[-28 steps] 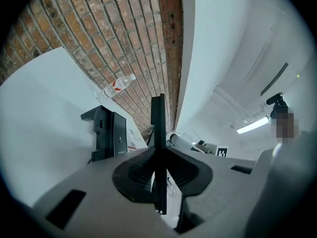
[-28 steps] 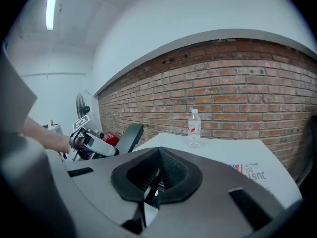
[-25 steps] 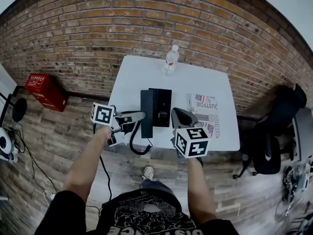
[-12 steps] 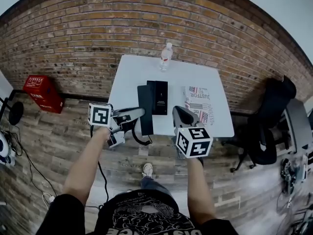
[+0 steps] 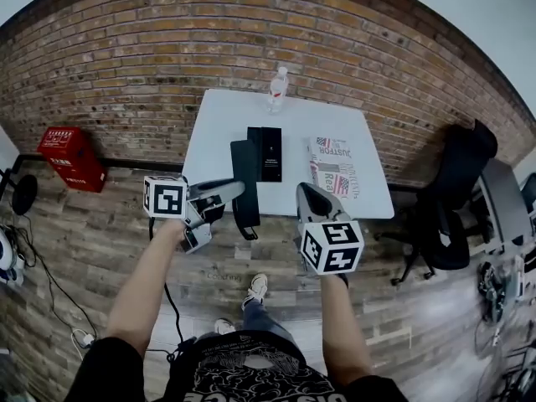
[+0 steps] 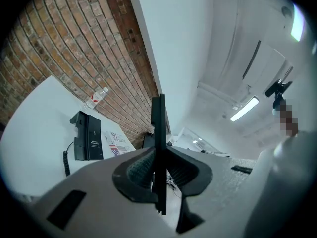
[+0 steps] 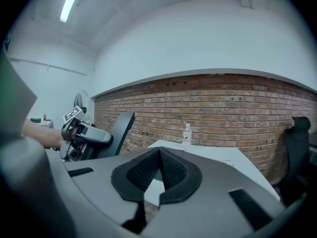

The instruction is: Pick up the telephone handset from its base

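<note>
left gripper [image 5: 238,189] was closed on the black telephone handset [image 5: 245,166], the thin slab clamped edge-on between its pads near mid-length, presumably so that neither end sagged. the handset hung clear of its base [image 5: 270,153], over the near edge of the white bench [image 5: 216,132] and just left of the base; the pickup itself looked done. the coiled cord [image 6: 67,162] lay on the bench beside the base, a likely reason for keeping the handset close by. right gripper [image 7: 158,152] was closed on nothing, beside the left and apart from the phone (evidently a spare hand kept out of the way). containers: a capped clear bottle [image 5: 276,89] stood upright at the far bench edge, contents too small to judge; a red crate [image 5: 74,153] sat on the floor by the brick wall, its inside not visible. a printed sheet [image 5: 329,170] lay right of the base.
</note>
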